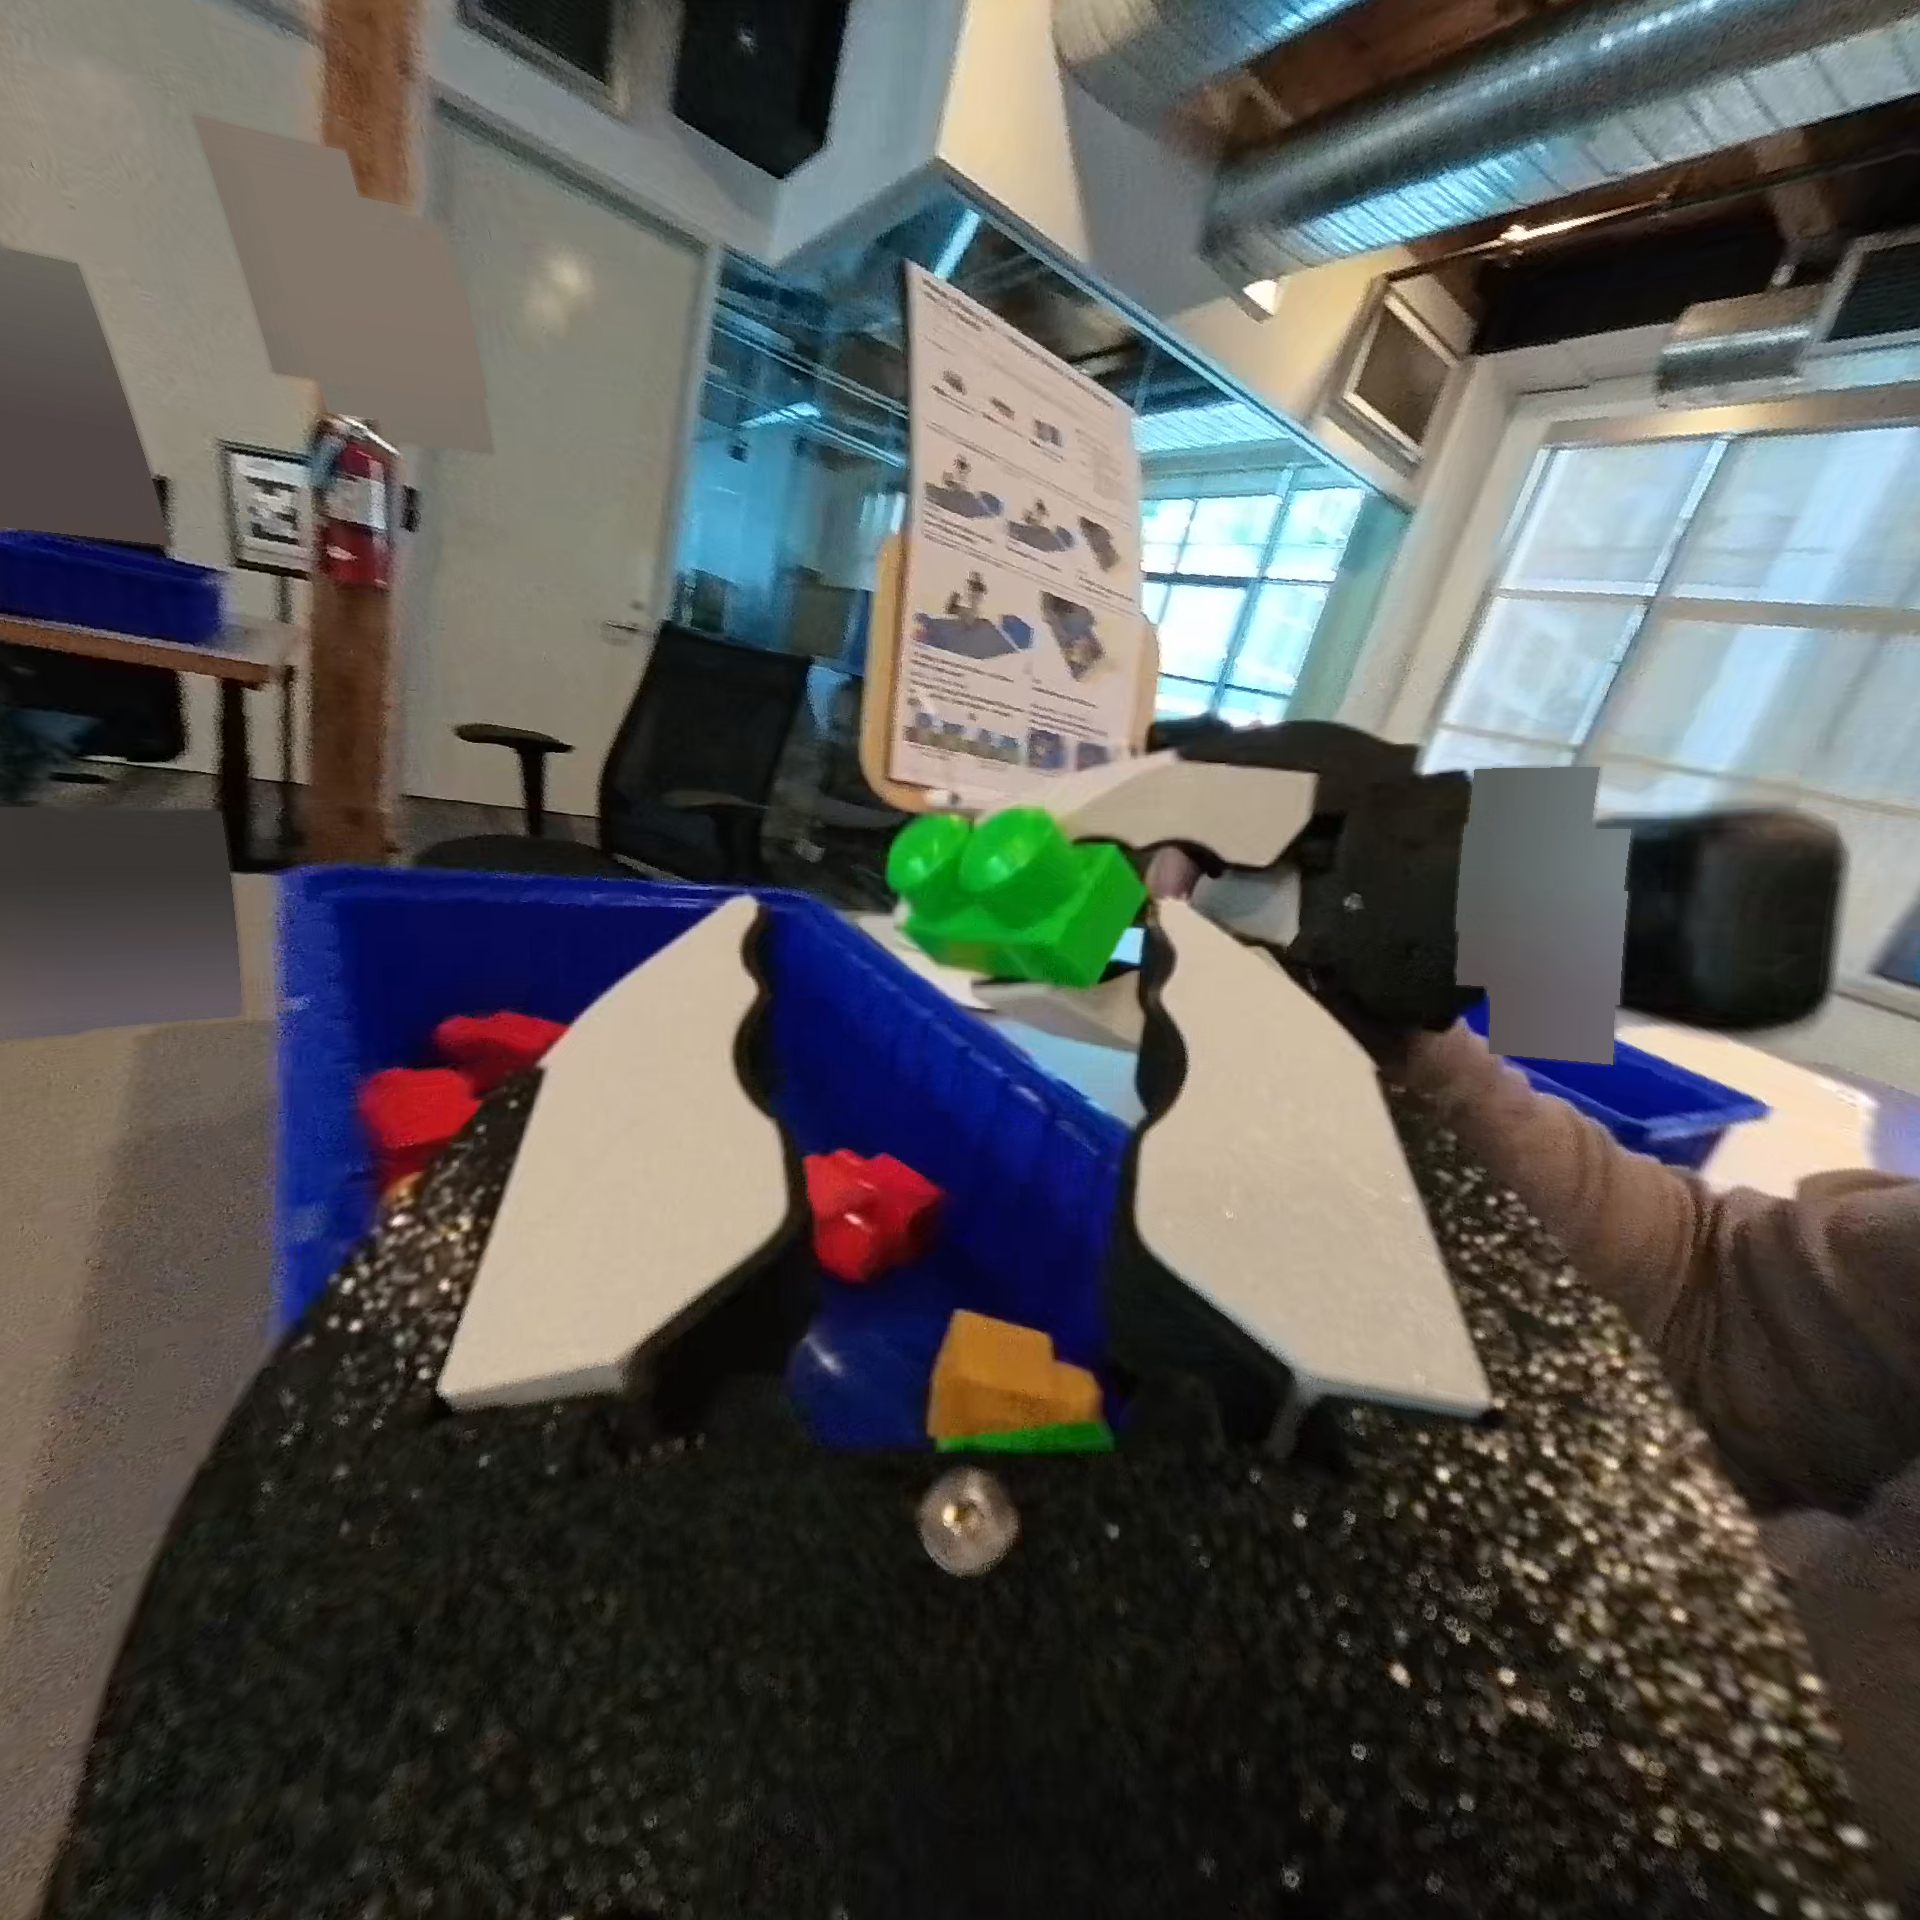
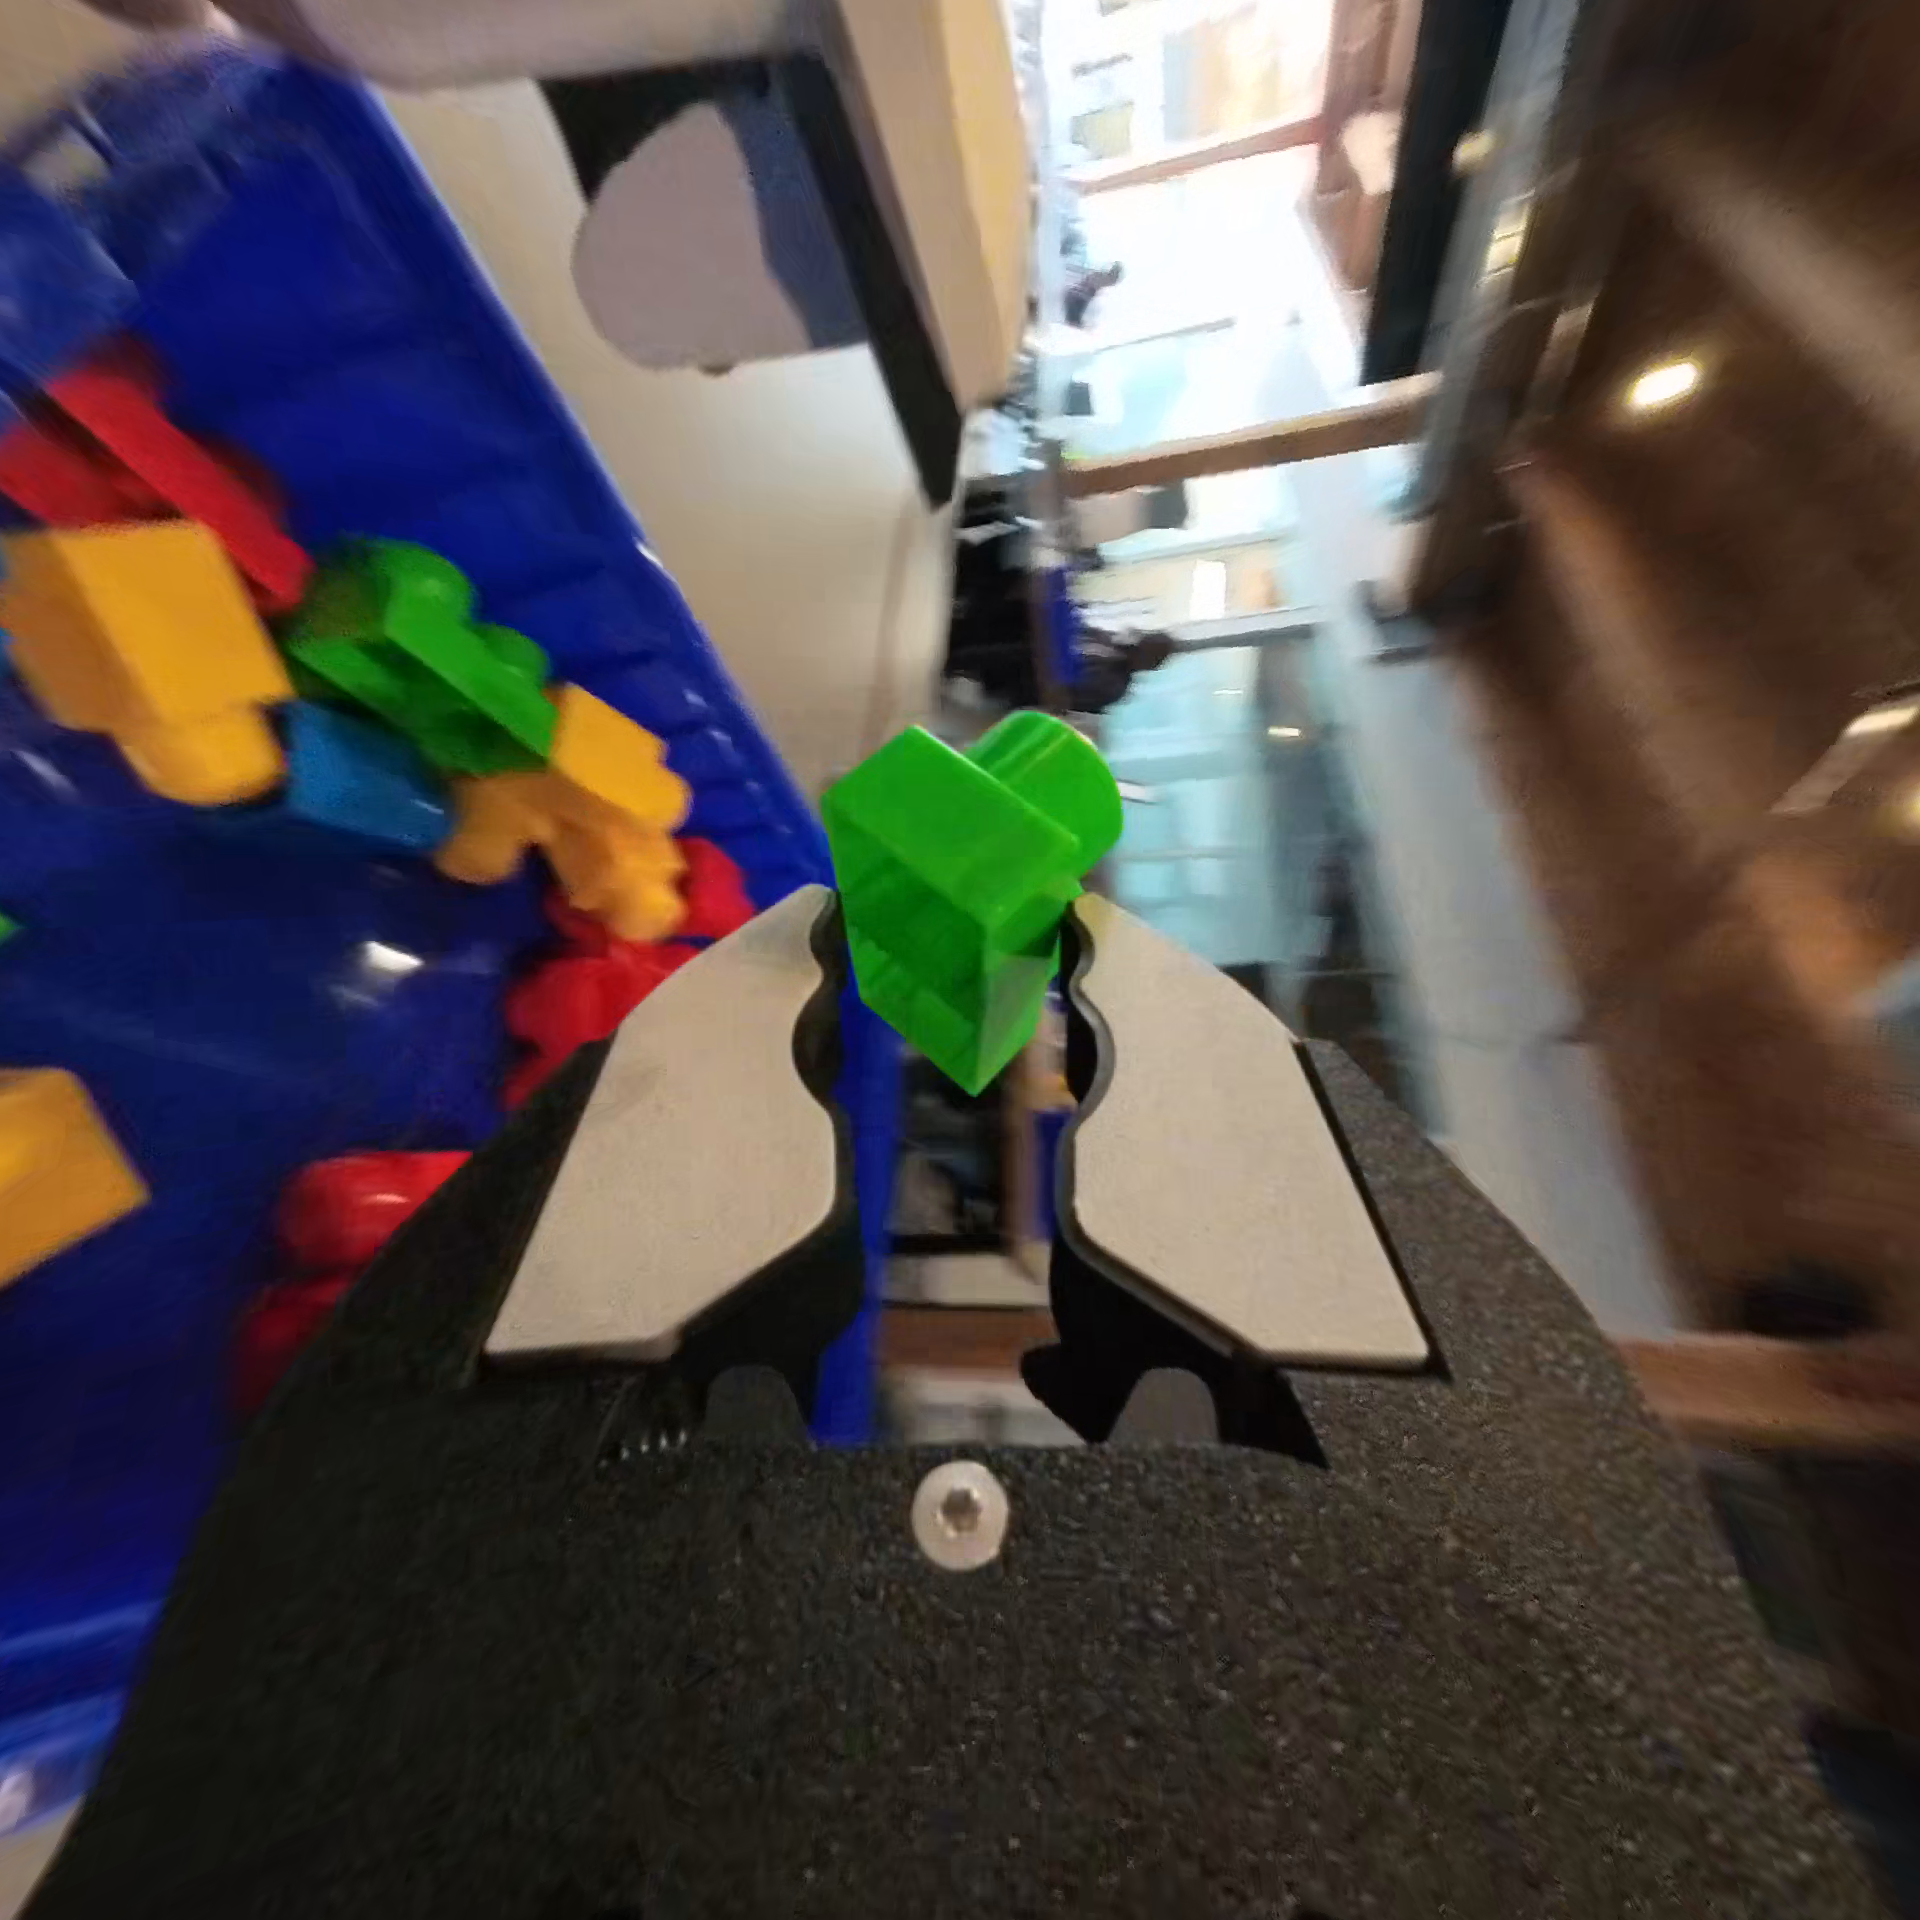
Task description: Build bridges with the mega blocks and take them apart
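While aloft: green blk in R tongs

Both grippers: grey fingers, black speckled bodies w/ silver screw.

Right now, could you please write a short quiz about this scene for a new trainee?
1. True or false: the left gripper holds a block.
2. Which colour is the block in the right gripper? A red, B green, C yellow.
3. Fill in: loose blocks lie inside a ____ bin.

Key: 1 false, its fingers are open and empty above the bin. 2 B. 3 blue.
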